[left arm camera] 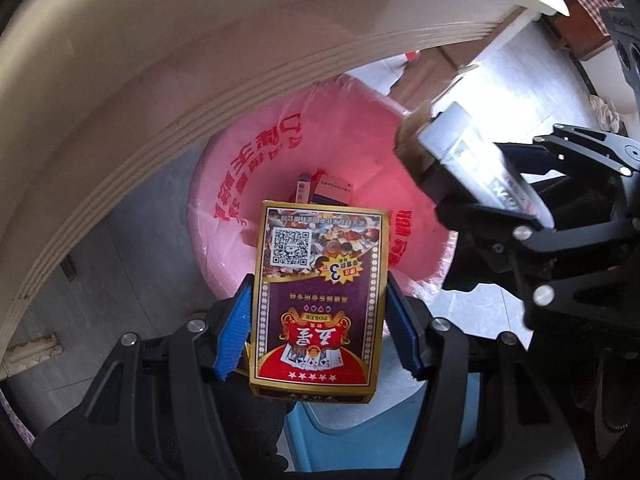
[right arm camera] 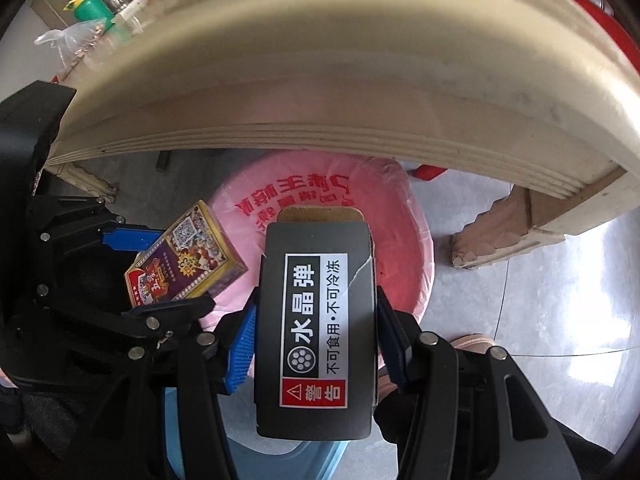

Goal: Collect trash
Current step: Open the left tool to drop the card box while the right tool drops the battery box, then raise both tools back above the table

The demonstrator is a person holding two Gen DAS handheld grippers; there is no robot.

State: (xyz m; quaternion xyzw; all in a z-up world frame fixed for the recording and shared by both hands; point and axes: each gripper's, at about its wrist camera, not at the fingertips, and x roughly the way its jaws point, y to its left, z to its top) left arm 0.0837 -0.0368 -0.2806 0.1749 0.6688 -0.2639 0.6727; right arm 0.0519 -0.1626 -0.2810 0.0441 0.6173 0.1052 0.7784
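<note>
Pink-lined bin [left arm camera: 288,152] below; left fingers [left arm camera: 318,322] grasp card box [left arm camera: 318,300], right fingers [right arm camera: 316,344] grasp grey box [right arm camera: 316,328].

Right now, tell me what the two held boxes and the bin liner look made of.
Poker card box: glossy printed cardboard, judging by sharp folded edges.
Grey box: matte card; brown board shows at its open flap, and the label is torn.
Pink bin liner: thin plastic film, translucent and wrinkled over the rim.

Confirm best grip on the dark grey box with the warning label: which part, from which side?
Grip the dark grey box across its two long narrow edges, near the lower half, coming from its closed end. It is flat and oblong; the right gripper clamps it this way, leaving the open flap end toward the pink-lined bin.
</note>
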